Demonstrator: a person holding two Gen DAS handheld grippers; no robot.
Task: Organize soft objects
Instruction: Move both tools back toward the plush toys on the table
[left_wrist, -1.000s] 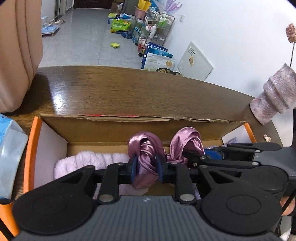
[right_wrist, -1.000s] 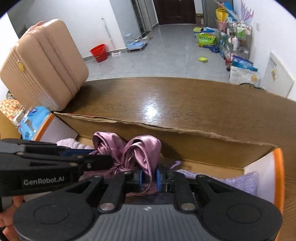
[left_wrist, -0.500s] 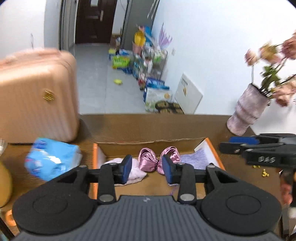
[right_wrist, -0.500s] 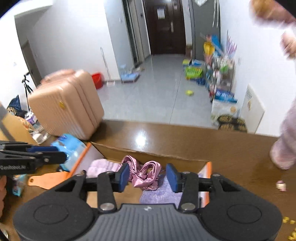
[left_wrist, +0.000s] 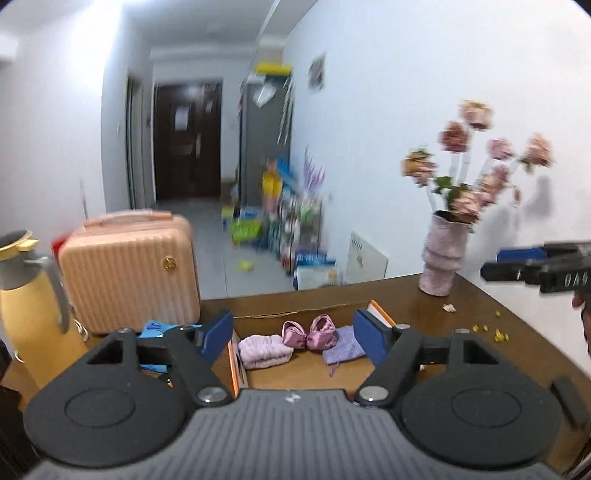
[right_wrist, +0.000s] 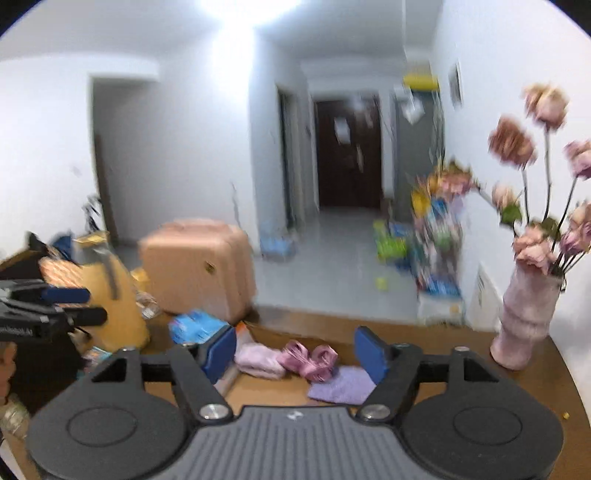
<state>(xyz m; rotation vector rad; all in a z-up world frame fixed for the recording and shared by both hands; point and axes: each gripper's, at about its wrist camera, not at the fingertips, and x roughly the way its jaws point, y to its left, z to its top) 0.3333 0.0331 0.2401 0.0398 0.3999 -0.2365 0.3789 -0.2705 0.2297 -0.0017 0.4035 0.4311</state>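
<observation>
Soft shiny pink satin bow (left_wrist: 309, 335) lies in the orange-edged cardboard box (left_wrist: 233, 356) on the brown desk (left_wrist: 480, 317), between a fluffy pink towel (left_wrist: 263, 350) and lilac cloth (left_wrist: 343, 345). Both the left hand-held gripper (left_wrist: 295, 334) and right hand-held gripper (right_wrist: 295, 349) hang above, jaws opening, empty. Beyond stands a pink vase (left_wrist: 441, 258).

hallway clutter (left_wrist: 280, 229) blurred, box (left_wrist: 376, 310) partly hidden

In the box (left_wrist: 376, 309) on the worktop (left_wrist: 480, 314), the bow (left_wrist: 309, 334) lies between the fluffy roll (left_wrist: 264, 350) at left and the pouch (left_wrist: 343, 345) at right. The suitcase (left_wrist: 129, 273) stands left of the box and the vase (left_wrist: 445, 258) right.
</observation>
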